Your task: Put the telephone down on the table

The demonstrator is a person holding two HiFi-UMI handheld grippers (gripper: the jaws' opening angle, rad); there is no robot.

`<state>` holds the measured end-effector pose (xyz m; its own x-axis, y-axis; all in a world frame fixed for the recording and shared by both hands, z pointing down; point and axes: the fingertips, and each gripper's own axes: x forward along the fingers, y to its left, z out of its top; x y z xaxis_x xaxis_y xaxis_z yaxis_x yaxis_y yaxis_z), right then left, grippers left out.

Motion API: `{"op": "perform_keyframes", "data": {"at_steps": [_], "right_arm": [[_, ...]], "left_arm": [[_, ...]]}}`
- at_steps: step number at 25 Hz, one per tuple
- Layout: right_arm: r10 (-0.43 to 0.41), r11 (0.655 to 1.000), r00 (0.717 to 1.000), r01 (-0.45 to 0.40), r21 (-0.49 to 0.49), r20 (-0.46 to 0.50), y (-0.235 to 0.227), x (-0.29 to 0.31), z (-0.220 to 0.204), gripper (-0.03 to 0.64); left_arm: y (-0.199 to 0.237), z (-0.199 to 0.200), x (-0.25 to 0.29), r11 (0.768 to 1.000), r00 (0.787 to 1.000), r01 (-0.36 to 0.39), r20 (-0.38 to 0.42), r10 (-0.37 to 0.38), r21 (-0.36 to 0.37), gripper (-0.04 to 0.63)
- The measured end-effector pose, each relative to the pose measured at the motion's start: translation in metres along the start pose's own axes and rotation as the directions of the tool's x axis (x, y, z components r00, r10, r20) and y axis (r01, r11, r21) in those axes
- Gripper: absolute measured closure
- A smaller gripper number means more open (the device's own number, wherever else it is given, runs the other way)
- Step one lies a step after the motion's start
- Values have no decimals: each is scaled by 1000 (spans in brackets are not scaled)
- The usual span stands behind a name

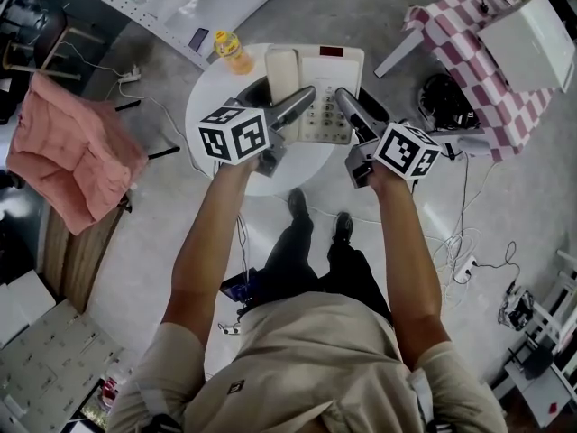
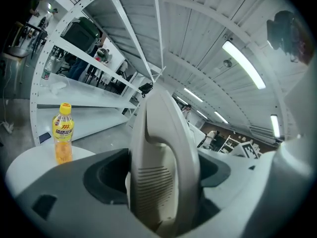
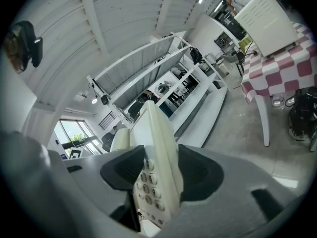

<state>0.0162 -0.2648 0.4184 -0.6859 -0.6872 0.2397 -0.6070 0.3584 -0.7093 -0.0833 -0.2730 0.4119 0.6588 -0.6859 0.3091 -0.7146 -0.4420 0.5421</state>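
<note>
A cream telephone (image 1: 317, 78) with its handset on the left and a keypad lies flat over the round white table (image 1: 209, 106). My left gripper (image 1: 305, 99) is shut on its near left edge, by the handset (image 2: 161, 162). My right gripper (image 1: 344, 102) is shut on the near right edge, over the keypad (image 3: 148, 182). In the left gripper view the jaws (image 2: 163, 182) press both sides of the handset. In the right gripper view the jaws (image 3: 157, 175) clamp the base. I cannot tell whether the telephone touches the tabletop.
An orange drink bottle (image 1: 233, 52) stands at the table's far left, also in the left gripper view (image 2: 63, 139). A pink cloth (image 1: 77, 152) lies to the left. A checked table (image 1: 478, 70) with a white box (image 1: 532, 30), a black bag (image 1: 446, 102) and floor cables (image 1: 460, 251) are to the right.
</note>
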Motion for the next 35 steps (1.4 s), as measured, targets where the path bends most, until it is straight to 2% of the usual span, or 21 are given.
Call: {"op": "perform_keyframes", "data": {"at_steps": [12,35], "right_arm": [[-48,997,999,49,63,-27,-63,37,-32,419],[-118,979,988,133,157,-102,-148,94,-91,419]], "left_arm": [[56,-44,43,999,995,-13,-97,9,-41,212],[143,-115,99,991,979,-60,-203,35,-117,213]]}}
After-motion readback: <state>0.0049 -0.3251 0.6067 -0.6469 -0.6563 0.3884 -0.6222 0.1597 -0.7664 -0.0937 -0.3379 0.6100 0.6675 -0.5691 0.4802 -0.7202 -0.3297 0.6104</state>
